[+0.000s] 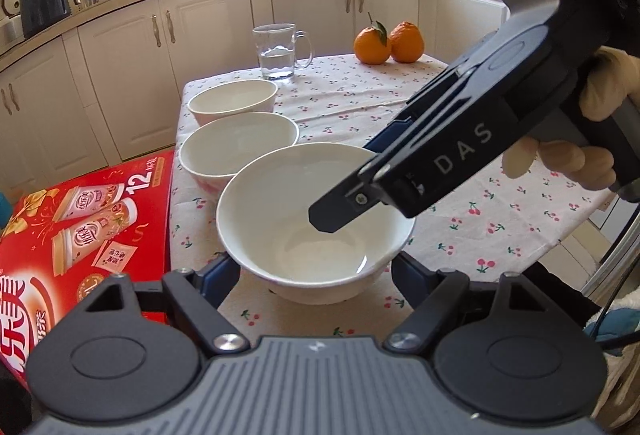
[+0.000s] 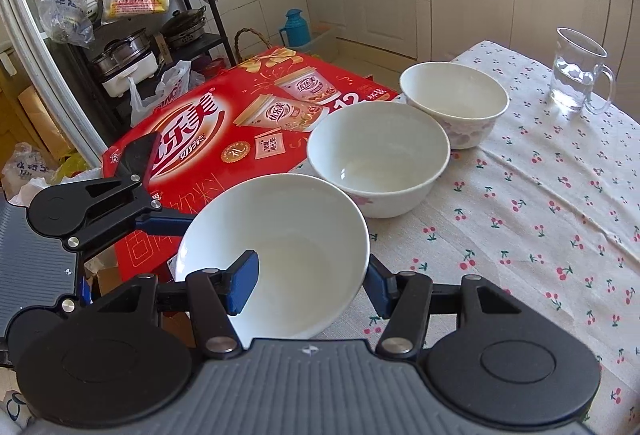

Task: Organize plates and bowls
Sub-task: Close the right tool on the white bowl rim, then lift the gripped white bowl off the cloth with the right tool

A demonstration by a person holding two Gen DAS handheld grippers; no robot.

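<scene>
At the cherry-print tablecloth's near edge, the right gripper pinches the nearest white bowl's rim, the left gripper loosely straddling it (pads apparently clear). Next, probably: nest it into the middle bowl.

You have three white bowls, all upright and empty, in a row along the edge of the surface nearest the red box. The far bowl, closest to the glass mug, has a faint pink floral print on its outer wall. The middle bowl sits just beside it, also printed pink low on its side. The near bowl, furthest from the mug, is tipped slightly, its rim just beside the middle bowl's.
</scene>
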